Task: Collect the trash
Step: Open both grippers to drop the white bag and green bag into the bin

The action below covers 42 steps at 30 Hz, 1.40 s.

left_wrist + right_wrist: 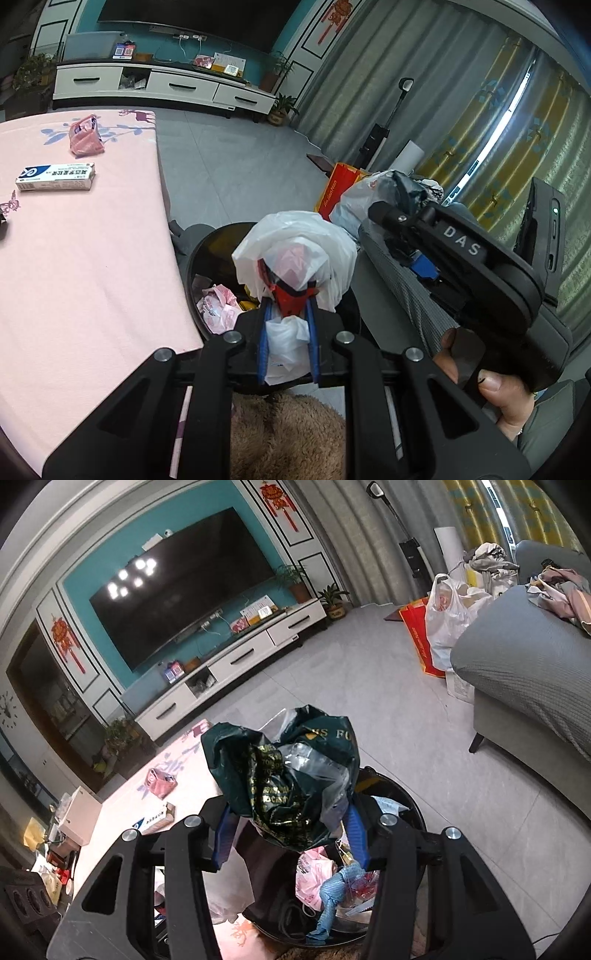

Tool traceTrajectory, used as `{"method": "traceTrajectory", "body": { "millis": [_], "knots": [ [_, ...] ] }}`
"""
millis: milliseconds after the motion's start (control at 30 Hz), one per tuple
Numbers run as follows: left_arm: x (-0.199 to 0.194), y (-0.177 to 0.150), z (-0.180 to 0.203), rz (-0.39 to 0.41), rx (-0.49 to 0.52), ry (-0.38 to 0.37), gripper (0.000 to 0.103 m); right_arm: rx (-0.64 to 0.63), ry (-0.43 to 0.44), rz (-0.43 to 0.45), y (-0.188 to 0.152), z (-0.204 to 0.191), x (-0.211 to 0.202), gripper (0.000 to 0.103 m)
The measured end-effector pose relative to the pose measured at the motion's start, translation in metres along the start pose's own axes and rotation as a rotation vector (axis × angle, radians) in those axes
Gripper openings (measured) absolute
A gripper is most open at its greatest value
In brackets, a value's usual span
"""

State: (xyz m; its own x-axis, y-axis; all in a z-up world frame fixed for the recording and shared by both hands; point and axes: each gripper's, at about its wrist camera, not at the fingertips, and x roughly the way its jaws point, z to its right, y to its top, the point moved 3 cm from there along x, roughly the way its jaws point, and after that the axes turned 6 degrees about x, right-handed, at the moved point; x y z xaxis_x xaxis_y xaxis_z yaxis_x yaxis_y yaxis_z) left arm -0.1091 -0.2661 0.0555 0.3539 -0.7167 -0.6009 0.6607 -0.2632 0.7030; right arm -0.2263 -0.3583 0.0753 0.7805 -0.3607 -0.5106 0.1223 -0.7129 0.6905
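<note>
My left gripper [289, 295] is shut on a crumpled white plastic bag [295, 251] and holds it above the black trash bin [207, 254] beside the pink table [85, 258]. My right gripper [291, 823] is shut on a dark green plastic bag with gold print [284, 771] and holds it over the same bin [410, 808], which holds pink wrappers [314, 878] and a blue net [336, 890]. The right gripper's body also shows in the left wrist view [461, 258]. A pink wrapper [85, 136] and a white and blue box [55, 177] lie on the table.
A grey sofa [524, 672] stands to the right. Shopping bags [443, 624] sit on the floor by the curtain. A white TV cabinet [229, 664] lines the far wall. A brown furry cushion [284, 439] lies under my left gripper.
</note>
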Motion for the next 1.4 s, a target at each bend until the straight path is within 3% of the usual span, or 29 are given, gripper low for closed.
{"method": "traceTrajectory", "body": {
  "millis": [767, 1400],
  "knots": [
    [0.039, -0.005, -0.002, -0.097, -0.019, -0.033, 0.018, 0.003, -0.092, -0.069, -0.004, 0.013, 0.023, 0.05],
    [0.048, -0.007, -0.001, -0.133, -0.021, -0.036, 0.018, -0.016, -0.088, -0.085, -0.006, 0.01, 0.027, 0.051]
  ]
}}
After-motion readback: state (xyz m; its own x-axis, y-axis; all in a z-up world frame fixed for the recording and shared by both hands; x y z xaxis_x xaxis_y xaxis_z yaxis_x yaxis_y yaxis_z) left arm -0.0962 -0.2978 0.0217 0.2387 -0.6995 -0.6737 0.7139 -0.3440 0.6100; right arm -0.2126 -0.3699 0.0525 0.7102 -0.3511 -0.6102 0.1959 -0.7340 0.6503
